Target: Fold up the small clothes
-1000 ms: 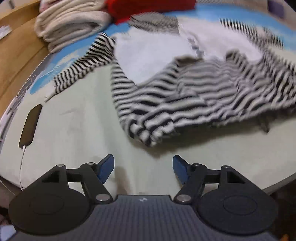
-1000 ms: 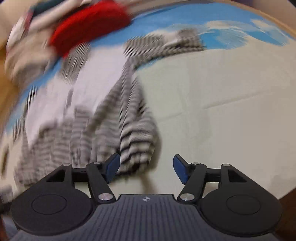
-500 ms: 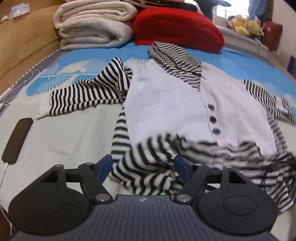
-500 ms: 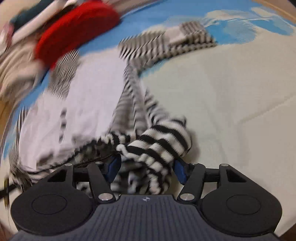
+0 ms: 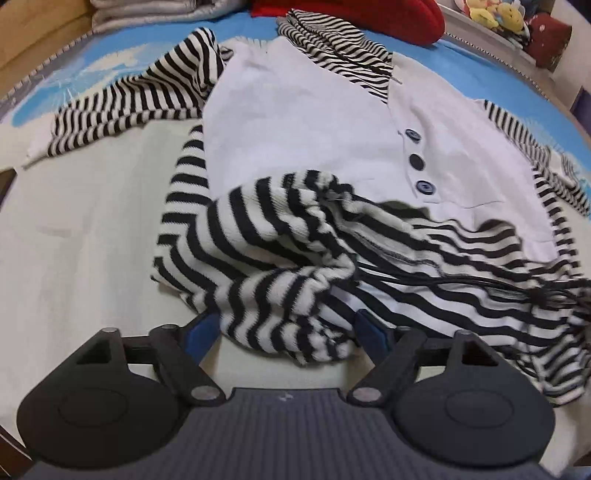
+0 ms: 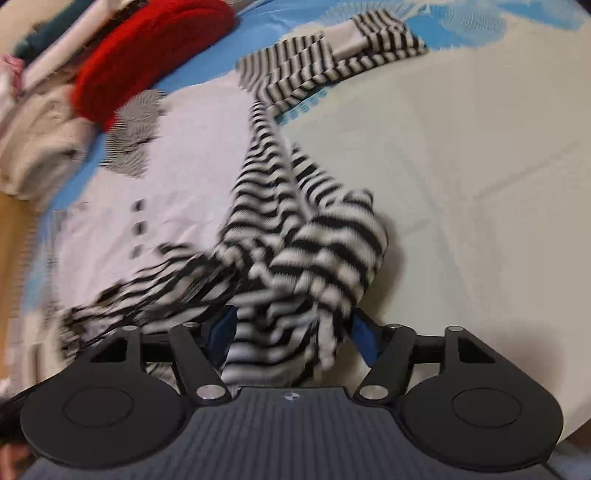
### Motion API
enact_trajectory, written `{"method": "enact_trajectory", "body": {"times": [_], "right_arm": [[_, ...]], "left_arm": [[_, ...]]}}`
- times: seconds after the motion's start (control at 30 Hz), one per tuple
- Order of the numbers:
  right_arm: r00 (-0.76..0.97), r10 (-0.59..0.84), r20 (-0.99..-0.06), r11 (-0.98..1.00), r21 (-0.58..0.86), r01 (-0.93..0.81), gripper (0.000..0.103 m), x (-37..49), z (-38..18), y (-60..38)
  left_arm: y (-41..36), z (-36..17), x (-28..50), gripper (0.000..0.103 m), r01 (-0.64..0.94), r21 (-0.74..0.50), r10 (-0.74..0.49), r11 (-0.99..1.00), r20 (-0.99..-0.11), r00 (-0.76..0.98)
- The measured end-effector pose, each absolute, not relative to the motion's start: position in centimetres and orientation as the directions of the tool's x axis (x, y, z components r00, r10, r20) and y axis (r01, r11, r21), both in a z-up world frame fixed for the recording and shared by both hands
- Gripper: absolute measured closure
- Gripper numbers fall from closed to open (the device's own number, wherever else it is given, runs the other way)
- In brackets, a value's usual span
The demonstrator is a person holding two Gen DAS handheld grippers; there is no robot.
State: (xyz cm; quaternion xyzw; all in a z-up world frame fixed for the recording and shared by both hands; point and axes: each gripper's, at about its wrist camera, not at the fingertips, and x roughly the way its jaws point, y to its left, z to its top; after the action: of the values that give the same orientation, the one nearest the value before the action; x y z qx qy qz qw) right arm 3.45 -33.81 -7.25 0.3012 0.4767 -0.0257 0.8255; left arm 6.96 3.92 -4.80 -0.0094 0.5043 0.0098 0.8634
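A small white top with black-and-white striped sleeves, hood and hem lies face up on the bed, three dark buttons down its front. Its striped hem is bunched up toward me. My left gripper is open, and the hem's left corner lies between its blue pads. My right gripper is open, and the hem's right corner lies between its pads. The right wrist view is blurred.
The bed sheet is pale with a blue printed band at the far side. A red cushion and folded beige blankets lie beyond the top. Soft toys sit at the far right. A wooden frame borders the left.
Both grippers moved in low onto the striped hem, which now lies between the pads of each. The hem has bunched up toward me.
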Motion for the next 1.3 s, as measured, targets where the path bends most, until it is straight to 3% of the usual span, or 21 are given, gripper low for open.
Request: {"method": "enact_trajectory", "body": {"times": [0.03,0.07,0.1,0.17,0.2,0.27,0.4,0.5,0.6,0.77,0.8,0.87,0.9,0.97,1.1,1.23,1.3], "right_arm": [[0.539,0.255,-0.803,0.826,0.471,0.311,0.032,3.1,-7.3,-33.9],[0.526,0.249,-0.813,0.845,0.447,0.293,0.033,3.0,-7.4,-33.9],[0.518,0.234,-0.823,0.86,0.424,0.284,0.036,3.1,-7.5,-33.8],[0.488,0.21,-0.848,0.886,0.375,0.271,0.062,3.5,-8.1,-33.3],[0.469,0.211,-0.858,0.894,0.363,0.263,0.095,3.8,-8.6,-33.0],[0.474,0.175,-0.863,0.904,0.332,0.271,0.095,3.8,-8.4,-32.7],[0.609,0.183,-0.772,0.874,0.411,0.258,0.095,0.8,-4.9,-34.6],[0.586,0.298,-0.754,0.823,0.513,0.242,0.095,-1.9,-5.1,-35.6],[0.504,0.253,-0.826,0.875,0.417,0.245,0.095,-3.0,-6.9,-34.3],[0.514,0.209,-0.832,0.902,0.368,0.227,0.092,-6.4,-7.3,-33.6],[0.513,0.195,-0.836,0.908,0.352,0.227,0.082,-6.5,-7.4,-33.4],[0.496,0.151,-0.855,0.926,0.297,0.231,0.059,-6.5,-6.9,-32.8],[0.506,0.15,-0.85,0.933,0.291,0.212,0.045,-7.1,-6.3,-32.6],[0.549,0.165,-0.819,0.938,0.303,0.17,0.043,-8.8,-4.8,-32.1],[0.638,0.169,-0.751,0.943,0.312,0.117,0.043,-10.8,-1.7,-31.5],[0.66,0.194,-0.726,0.973,0.228,-0.035,0.042,-7.6,-1.3,-28.2],[0.609,0.184,-0.772,0.983,0.161,-0.092,0.043,-5.1,-3.3,-26.3]], "left_arm": [[4.0,-4.8,7.0,0.058,-0.032,-0.002,0.014,0.999,-0.868,0.497],[4.2,-4.6,6.9,0.077,-0.04,-0.017,0.005,0.999,-0.867,0.499],[4.4,-4.3,6.8,0.086,-0.04,-0.044,-0.018,0.998,-0.863,0.504],[4.2,-2.9,5.9,0.089,-0.023,-0.043,-0.023,0.999,-0.84,0.542],[4.1,-2.0,5.1,0.089,-0.013,-0.016,-0.006,1.0,-0.824,0.567],[4.7,0.2,3.1,0.091,-0.019,0.009,0.019,1.0,-0.795,0.606],[8.7,3.2,-1.7,0.091,-0.038,-0.042,-0.008,0.998,-0.773,0.635],[9.6,1.1,-4.7,0.091,-0.005,-0.025,-0.018,1.0,-0.817,0.577],[9.4,-2.7,-6.5,0.091,-0.002,-0.033,-0.028,0.999,-0.87,0.492],[10.1,-3.8,-8.5,0.074,-0.001,-0.06,-0.051,0.998,-0.856,0.514],[10.4,-3.3,-8.4,0.07,0.003,-0.061,-0.054,0.998,-0.852,0.521],[10.7,-1.4,-8.7,0.046,0.019,-0.063,-0.063,0.998,-0.832,0.551],[11.2,-0.4,-9.2,0.042,0.029,-0.082,-0.083,0.996,-0.813,0.576],[12.0,1.7,-10.0,0.032,0.042,-0.13,-0.128,0.991,-0.772,0.622],[11.4,4.3,-9.8,0.028,0.063,-0.141,-0.145,0.988,-0.703,0.696],[7.7,3.0,-6.0,0.013,0.204,-0.086,-0.2,0.975,-0.74,0.642],[5.9,1.0,-3.8,0.015,0.251,-0.03,-0.181,0.967,-0.777,0.603]]}}
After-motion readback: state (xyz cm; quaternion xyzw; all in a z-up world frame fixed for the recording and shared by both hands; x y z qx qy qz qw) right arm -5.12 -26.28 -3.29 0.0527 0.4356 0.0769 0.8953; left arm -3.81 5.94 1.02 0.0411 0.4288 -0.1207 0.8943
